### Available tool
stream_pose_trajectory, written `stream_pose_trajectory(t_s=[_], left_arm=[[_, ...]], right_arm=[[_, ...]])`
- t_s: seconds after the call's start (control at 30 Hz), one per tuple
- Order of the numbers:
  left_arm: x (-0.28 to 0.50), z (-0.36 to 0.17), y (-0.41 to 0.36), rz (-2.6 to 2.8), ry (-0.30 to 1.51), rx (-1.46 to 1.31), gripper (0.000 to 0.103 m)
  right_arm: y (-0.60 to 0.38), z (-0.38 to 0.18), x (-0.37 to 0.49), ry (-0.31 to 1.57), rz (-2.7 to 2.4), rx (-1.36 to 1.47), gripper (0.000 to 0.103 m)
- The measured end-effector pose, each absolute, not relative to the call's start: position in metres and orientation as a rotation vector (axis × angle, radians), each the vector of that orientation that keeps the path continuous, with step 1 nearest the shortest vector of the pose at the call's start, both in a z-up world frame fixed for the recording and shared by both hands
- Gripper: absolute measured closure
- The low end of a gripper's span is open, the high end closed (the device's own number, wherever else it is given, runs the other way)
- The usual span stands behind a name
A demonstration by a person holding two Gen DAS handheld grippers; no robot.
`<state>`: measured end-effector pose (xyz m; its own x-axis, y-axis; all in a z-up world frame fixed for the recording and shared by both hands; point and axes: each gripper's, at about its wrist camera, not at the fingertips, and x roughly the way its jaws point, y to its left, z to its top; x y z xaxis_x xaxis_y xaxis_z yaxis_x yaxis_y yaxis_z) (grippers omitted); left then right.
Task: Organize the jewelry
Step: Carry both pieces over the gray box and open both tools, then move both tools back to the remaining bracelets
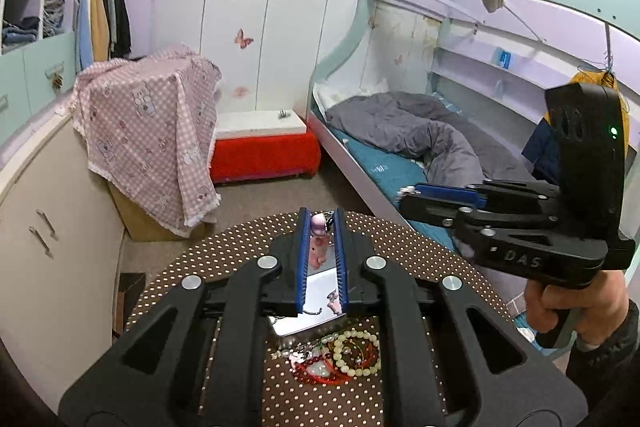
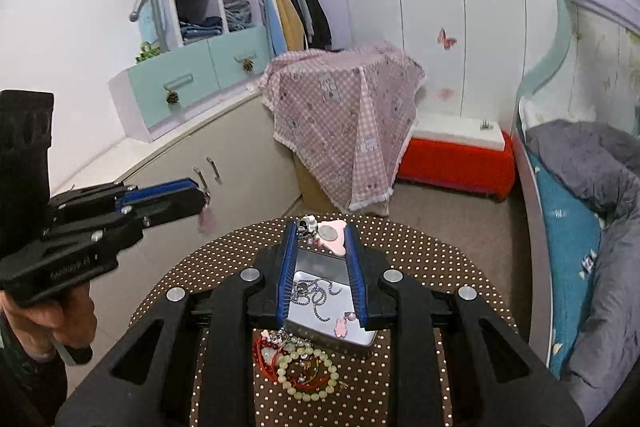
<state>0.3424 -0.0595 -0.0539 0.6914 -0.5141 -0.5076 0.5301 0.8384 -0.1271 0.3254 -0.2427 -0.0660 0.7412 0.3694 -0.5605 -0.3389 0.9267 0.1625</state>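
- A silver tray (image 2: 352,339) lay on the dotted table, its shiny floor mirror-like.
- A fine silver chain (image 2: 314,293) lay coiled and looped in the tray's middle.
- A small pink charm (image 2: 341,326) rested in the tray's near right corner.
- A bracelet of pale round beads (image 2: 306,373) lay in a ring just near the tray, on the table.
- Red bangles (image 2: 276,367) lay tangled under and beside the beads.
- A pink pendant (image 1: 318,241) hung pinched between the left gripper's (image 1: 320,217) fingers, above the table.
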Motion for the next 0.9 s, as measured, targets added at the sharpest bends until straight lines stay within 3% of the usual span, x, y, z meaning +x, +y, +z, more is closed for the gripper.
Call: stream_pose_trajectory(t_s=[0.13, 0.17, 0.2, 0.23, 0.27, 0.3, 0.37, 0.47, 0.9], left_arm=[[0.364, -0.068, -0.066, -0.575, 0.615, 0.008, 0.090], [0.370, -0.071, -0.065, -0.572, 0.631, 0.010, 0.087], [0.376, -0.075, -0.065, -0.559, 0.648, 0.008, 0.067], [0.378, -0.076, -0.063, -0.543, 0.647, -0.004, 0.026], [0.378, -0.077, -0.059, -0.526, 0.633, -0.022, 0.014], [0.377, -0.076, -0.052, -0.514, 0.610, -0.056, 0.011], [0.378, -0.078, -0.046, -0.515, 0.619, -0.076, 0.011], [0.376, -0.077, -0.039, -0.473, 0.607, -0.071, 0.010], [0.320, -0.084, -0.008, -0.408, 0.544, -0.073, 0.008]], right_arm=[[-0.242, -0.084, 0.352, 0.698, 0.360, 0.080, 0.077], [-0.243, -0.088, 0.357, 0.710, 0.350, 0.093, 0.060], [-0.246, -0.091, 0.358, 0.709, 0.329, 0.104, 0.048], [-0.250, -0.094, 0.358, 0.701, 0.289, 0.113, 0.025], [-0.252, -0.094, 0.357, 0.694, 0.279, 0.121, 0.019], [-0.257, -0.096, 0.355, 0.689, 0.274, 0.142, 0.019], [-0.262, -0.096, 0.350, 0.680, 0.248, 0.163, 0.011], [-0.269, -0.094, 0.341, 0.663, 0.221, 0.180, 0.009], [-0.271, -0.073, 0.258, 0.573, 0.089, 0.219, 0.008]])
